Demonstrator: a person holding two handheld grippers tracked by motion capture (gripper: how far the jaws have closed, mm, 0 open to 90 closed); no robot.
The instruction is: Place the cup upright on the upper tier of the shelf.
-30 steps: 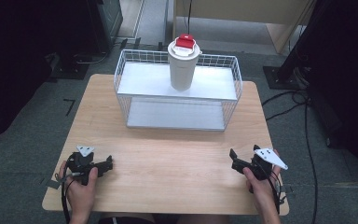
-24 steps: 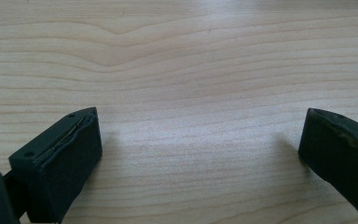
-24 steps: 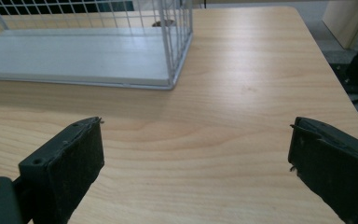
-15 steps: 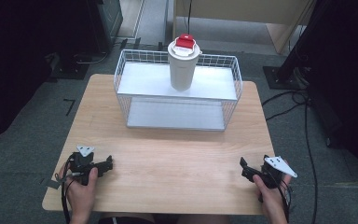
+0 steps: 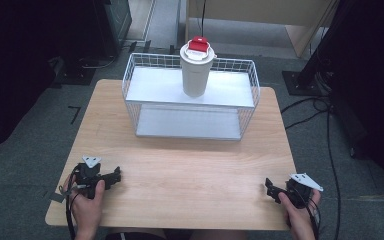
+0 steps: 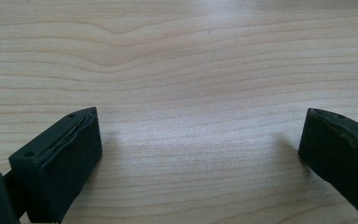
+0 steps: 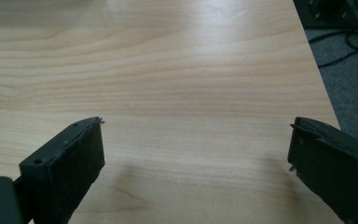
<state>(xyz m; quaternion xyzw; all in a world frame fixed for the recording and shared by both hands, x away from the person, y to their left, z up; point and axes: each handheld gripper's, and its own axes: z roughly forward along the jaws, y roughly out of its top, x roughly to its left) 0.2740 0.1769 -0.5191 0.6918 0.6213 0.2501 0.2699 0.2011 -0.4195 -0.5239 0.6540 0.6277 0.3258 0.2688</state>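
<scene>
High view has my left gripper (image 5: 111, 176) and right gripper (image 5: 271, 188) resting at the table's (image 5: 190, 170) near corners, jaws spread and empty; the cup (image 5: 196, 70) sits untouched on the far wire rack (image 5: 190, 100), so I judge everything remains.

no readable text, labels, brands, numbers or signs anywhere

Pale wooden table (image 5: 180, 170) stands on grey carpet floor (image 5: 40, 130). Black cables (image 5: 328, 150) snake over floor off table's right edge. Black stand base (image 5: 299, 81) past far right corner. Light wooden cabinet (image 5: 260, 12) beyond far edge.
</scene>
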